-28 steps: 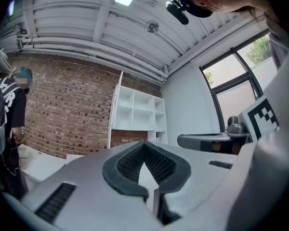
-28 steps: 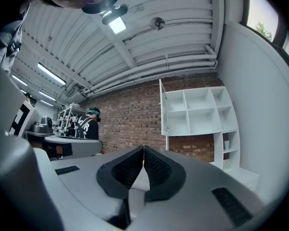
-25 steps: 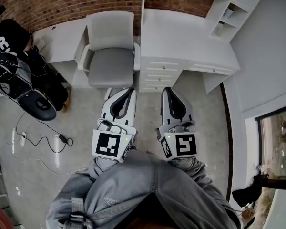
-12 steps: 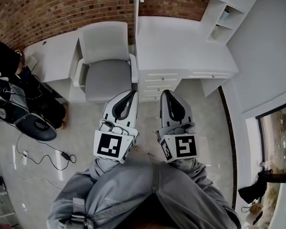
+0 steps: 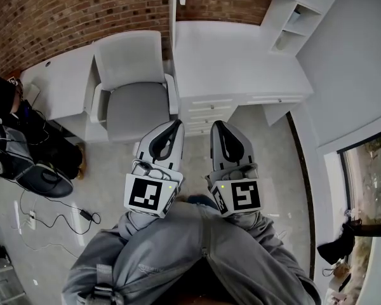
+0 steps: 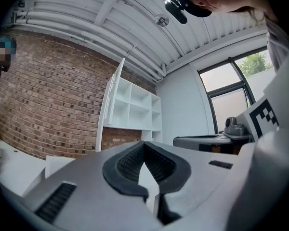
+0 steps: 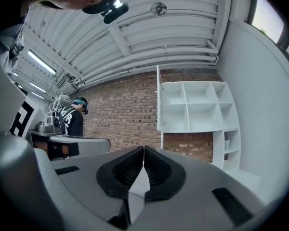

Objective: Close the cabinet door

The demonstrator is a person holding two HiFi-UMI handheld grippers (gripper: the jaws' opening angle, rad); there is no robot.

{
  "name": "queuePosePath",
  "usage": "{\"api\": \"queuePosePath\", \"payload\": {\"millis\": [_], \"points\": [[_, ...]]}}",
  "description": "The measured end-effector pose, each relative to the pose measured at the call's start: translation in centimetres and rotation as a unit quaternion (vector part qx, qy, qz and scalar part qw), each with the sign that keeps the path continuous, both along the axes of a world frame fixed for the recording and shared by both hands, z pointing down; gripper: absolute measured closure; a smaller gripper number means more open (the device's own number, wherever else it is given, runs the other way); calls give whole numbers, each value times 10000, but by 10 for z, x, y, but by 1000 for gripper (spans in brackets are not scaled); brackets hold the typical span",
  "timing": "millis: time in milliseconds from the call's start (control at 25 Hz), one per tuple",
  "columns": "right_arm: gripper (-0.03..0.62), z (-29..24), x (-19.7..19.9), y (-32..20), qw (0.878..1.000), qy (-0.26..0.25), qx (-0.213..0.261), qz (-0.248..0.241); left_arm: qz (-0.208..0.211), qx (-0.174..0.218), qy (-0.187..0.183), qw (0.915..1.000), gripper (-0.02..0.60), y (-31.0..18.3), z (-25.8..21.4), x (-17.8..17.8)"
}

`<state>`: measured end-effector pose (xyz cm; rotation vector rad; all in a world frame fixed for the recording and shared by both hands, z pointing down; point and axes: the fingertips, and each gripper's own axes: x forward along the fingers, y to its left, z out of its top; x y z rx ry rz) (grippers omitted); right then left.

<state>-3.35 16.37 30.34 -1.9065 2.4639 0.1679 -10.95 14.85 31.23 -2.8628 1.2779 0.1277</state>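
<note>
- Since a second ago, the chair (image 5: 132, 88) and the white worktop (image 5: 241, 56) have slid leftward in the head view; the black bag (image 5: 32, 170) has moved nearer that view's left edge; both tools have edged closer to the drawers (image 5: 206, 107)
- Around the scene: a brick wall (image 5: 63, 11) runs behind the worktop; a white shelf unit (image 7: 197, 107) hangs on it over the worktop; cables (image 5: 51, 215) lie on the grey floor (image 5: 101, 170) at the left; a window (image 5: 368, 170) fills the right side; a person in dark clothes (image 7: 72, 119) stands well off to the left in the right gripper view
- Between the tools and the wall stand the worktop and its drawers, straight ahead; the chair sits just left of the drawers, tucked between two worktop sections
- Left hand-held gripper (image 5: 176, 124): jaws pressed together at the tips, nothing between them
- Right hand-held gripper (image 5: 214, 124): jaws likewise pressed together and empty; the two tools are side by side, close but apart, over the person's grey sleeves
- Cabinet door (image 6: 108, 114): it hangs at the shelf unit's left side, above the worktop, higher than both tools and well apart from them; neither tool touches it
- It stands open, swung out from the wall toward the tools; the right gripper view sees it nearly edge-on; its long axis is upright
</note>
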Motion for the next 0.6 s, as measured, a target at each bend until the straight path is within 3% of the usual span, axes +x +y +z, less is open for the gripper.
{"api": "queuePosePath", "payload": {"millis": [600], "points": [[566, 7, 6, -69, 9995, -2, 36, -325, -135, 10, 27, 9999, 575, -65, 10, 13]]}}
